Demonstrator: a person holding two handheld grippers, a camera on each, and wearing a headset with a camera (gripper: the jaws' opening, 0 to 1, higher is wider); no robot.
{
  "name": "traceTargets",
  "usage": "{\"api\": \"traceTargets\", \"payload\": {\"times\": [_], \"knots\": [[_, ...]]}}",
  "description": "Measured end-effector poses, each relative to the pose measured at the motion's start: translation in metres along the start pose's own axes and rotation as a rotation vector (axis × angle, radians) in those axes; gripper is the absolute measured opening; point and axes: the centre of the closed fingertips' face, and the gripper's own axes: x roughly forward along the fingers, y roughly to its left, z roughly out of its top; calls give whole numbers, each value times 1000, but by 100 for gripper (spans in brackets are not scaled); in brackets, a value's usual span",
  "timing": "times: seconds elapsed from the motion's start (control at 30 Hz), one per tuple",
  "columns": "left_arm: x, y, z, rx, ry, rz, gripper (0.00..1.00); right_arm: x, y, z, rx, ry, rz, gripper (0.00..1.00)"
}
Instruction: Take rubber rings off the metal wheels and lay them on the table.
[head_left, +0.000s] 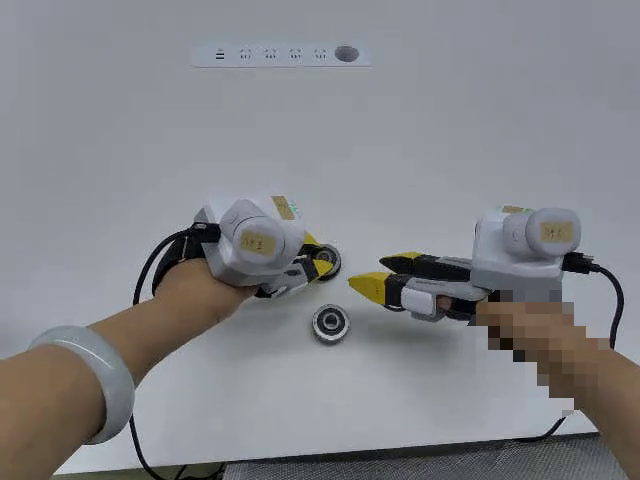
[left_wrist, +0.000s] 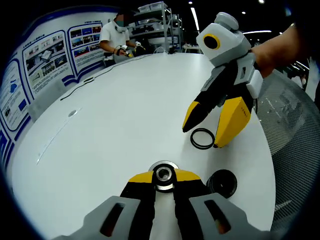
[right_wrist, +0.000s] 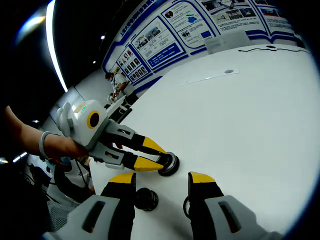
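Clamping left gripper (left_wrist: 164, 178): shut on a small round silver metal wheel (left_wrist: 164, 173), pinched at the jaw tips just over the white table (left_wrist: 115, 115). The rim looks bare from here, but that can't be confirmed.
Right gripper (head_left: 374, 273): seen at 3 o'clock of the held wheel in the head view, jaws spread, nothing held.
Thin black rubber ring (left_wrist: 202, 138): already laid flat on the table under the right gripper's tips, at about 1 o'clock of the held wheel in the left gripper view. Whether a tip is touching it can't be told.
Second metal wheel with a dark rim (head_left: 330, 323): left free on the table at roughly 6 o'clock of the held wheel. Its ring looks to be still on.
Step in hand: probably the drop-off being finished, with the second wheel to be swapped in after.
Doing it well: the right gripper is best lifted straight up so the ring isn't dragged or flicked by a tip. The held wheel should be set down flat, well apart from the ring.
Next ring: best hooked at the rim edge and peeled round, not yanked.
Watch-out: round wheels can be sent rolling if nudged.
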Motion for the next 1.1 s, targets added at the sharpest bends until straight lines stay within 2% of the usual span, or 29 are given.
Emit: {"api": "traceTargets", "payload": {"times": [0.2, 0.73, 0.97, 1.1], "knots": [[0, 0, 0, -1, -3, -3, 13, 7, 1, 6, 47, -13, 31, 44], [1, 0, 0, -7, -16, -7, 13, 31, 8, 10, 131, 17, 120, 48], [0, -1, 0, -12, -22, -6, 13, 39, 13, 11, 141, 42, 152, 49], [0, -1, 0, -13, -25, -7, 13, 43, 14, 8, 145, 73, 173, 50]]}}
